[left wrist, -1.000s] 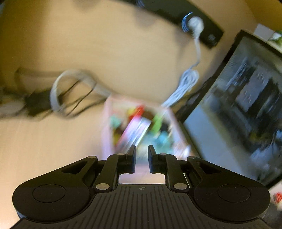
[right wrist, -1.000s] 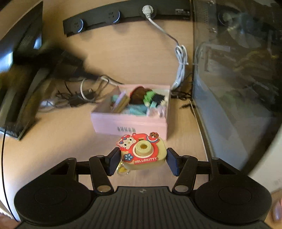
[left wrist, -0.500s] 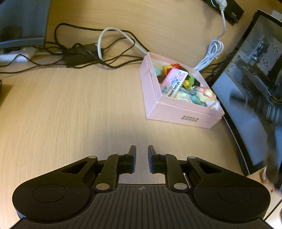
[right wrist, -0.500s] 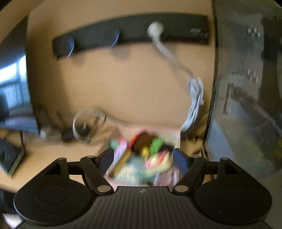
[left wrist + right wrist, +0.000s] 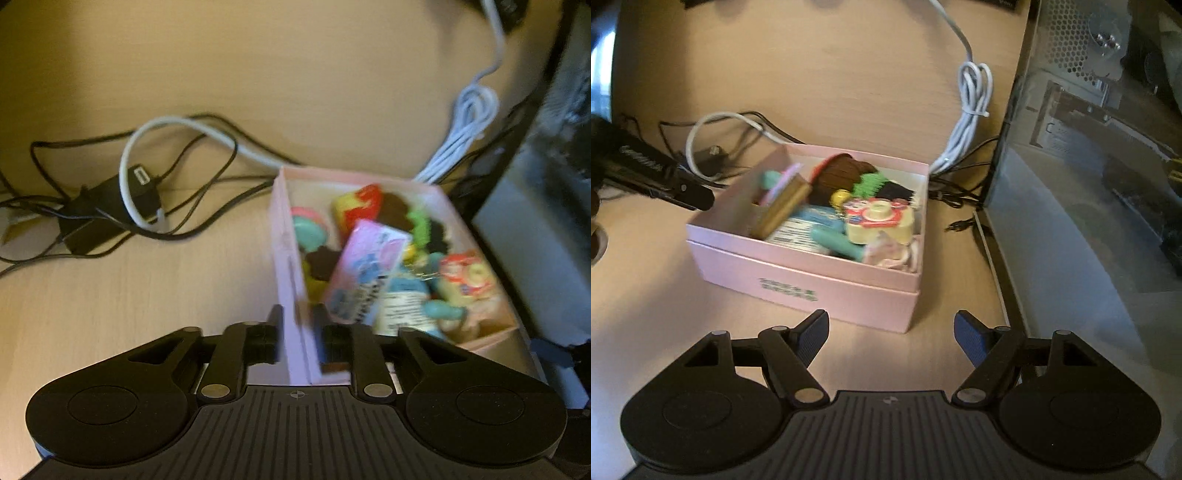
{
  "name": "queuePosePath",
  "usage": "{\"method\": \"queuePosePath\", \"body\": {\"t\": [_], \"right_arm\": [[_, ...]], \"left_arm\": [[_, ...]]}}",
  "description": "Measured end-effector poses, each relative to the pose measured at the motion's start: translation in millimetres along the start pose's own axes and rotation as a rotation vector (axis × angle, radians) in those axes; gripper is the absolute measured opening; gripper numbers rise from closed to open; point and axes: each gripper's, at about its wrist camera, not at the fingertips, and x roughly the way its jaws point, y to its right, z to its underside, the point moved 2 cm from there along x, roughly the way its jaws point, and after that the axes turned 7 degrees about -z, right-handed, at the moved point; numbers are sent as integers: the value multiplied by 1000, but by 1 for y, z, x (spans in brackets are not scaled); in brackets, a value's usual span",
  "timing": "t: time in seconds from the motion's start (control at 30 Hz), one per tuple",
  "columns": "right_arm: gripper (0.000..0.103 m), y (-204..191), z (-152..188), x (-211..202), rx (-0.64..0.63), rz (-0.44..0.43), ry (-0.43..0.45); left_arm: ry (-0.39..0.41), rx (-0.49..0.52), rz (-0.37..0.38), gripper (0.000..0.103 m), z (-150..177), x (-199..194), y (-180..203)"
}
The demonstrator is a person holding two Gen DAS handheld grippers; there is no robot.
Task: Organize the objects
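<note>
**Left fingers straddle the box wall, right fingers wait empty**

Our left gripper point(image 5: 297, 332) has its fingers opening, a narrow gap, with the left wall of the pink box point(image 5: 286, 258) standing between them; whether the pads press on it we cannot tell through the blur. Our right gripper point(image 5: 892, 332) is spread wide and holds nothing, hovering just short of the box's near wall point(image 5: 812, 280). The toy camera point(image 5: 879, 221) lies inside the box, near the right wall, among the other toys.

If we mean to shift the box, we should bite low on the wall and square to it, since thin card may bend.

Room is tight: the computer case point(image 5: 1071, 184) stands close on the right, cables point(image 5: 166, 192) trail behind the box. Bare tabletop point(image 5: 646, 295) lies open on the left and in front.
</note>
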Motion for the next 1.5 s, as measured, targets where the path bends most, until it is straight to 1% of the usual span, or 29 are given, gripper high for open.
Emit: {"method": "queuePosePath", "body": {"t": [0.03, 0.07, 0.1, 0.13, 0.17, 0.2, 0.23, 0.27, 0.3, 0.33, 0.43, 0.53, 0.63, 0.7, 0.73, 0.77, 0.83, 0.9, 0.93, 0.97, 1.0, 1.07, 1.13, 1.2, 1.27, 1.4, 1.5], "right_arm": [[75, 1, -1, 5, -2, 0, -5], [75, 2, -2, 12, -6, -8, -11], [73, 2, -3, 18, -14, -14, -19], [67, 1, -4, 24, -26, -25, -24], [58, -1, -6, 29, -42, -43, -29], [58, -4, -7, 32, -51, -58, -35], [60, -7, -9, 35, -60, -58, -35], [59, -10, -10, 37, -68, -69, -29], [59, -13, -11, 39, -76, -84, -20], [58, -18, -14, 42, -83, -90, -13], [60, -29, -23, 50, -94, -86, -15], [60, -32, -23, 54, -95, -82, -20], [60, -30, -22, 51, -78, -65, -29], [63, -29, -23, 45, -62, -44, -29], [70, -28, -23, 39, -46, -41, -23], [83, -27, -21, 31, -26, -42, -12], [91, -26, -12, 10, 28, -45, 5], [94, -29, 4, -8, 82, -61, -12], [97, -32, 15, -18, 116, -66, -25], [101, -36, 26, -26, 142, -69, -35], [103, -42, 39, -34, 167, -68, -48], [103, -54, 63, -48, 193, -60, -78], [103, -67, 83, -58, 184, -49, -91], [103, -78, 99, -64, 167, -5, -105], [103, -80, 108, -67, 167, -2, -116], [103, -72, 107, -65, 120, 1, -91], [103, -62, 100, -54, 84, -13, -46]], "left_arm": [[-25, -3, -19, 37, 1, 6, -1], [-42, -14, -34, 50, 2, 10, -4], [-68, -32, -53, 56, 6, 12, -8], [-95, -62, -69, 70, 10, 14, -13], [-95, -108, -71, 81, 15, 13, -22], [-93, -140, -78, 85, 17, 12, -29], [-86, -170, -96, 91, 20, 11, -38], [-81, -185, -121, 98, 22, 10, -45], [-75, -195, -143, 100, 24, 11, -51], [-70, -203, -145, 101, 25, 12, -59], [-65, -213, -114, 101, 21, 16, -73], [-43, -170, -128, 101, 21, 16, -71], [-17, -167, -141, 100, 24, 10, -67], [36, -165, -148, 100, 25, -3, -65], [67, -159, -148, 100, 27, -14, -64], [98, -156, -145, 100, 29, -26, -63], [188, -150, -159, 100, 39, -56, -65], [245, -132, -150, 100, 56, -80, -65], [255, -117, -133, 100, 68, -89, -64], [251, -100, -114, 100, 81, -95, -62], [239, -82, -95, 100, 94, -98, -61], [213, -35, -45, 100, 127, -104, -53], [216, 23, -18, 100, 157, -108, -43], [184, 29, -34, 100, 174, -105, -37], [162, -14, -77, 100, 185, -101, -35], [197, -33, -157, 100, 199, -95, -23], [216, -34, -245, 100, 201, -86, -10]]}}
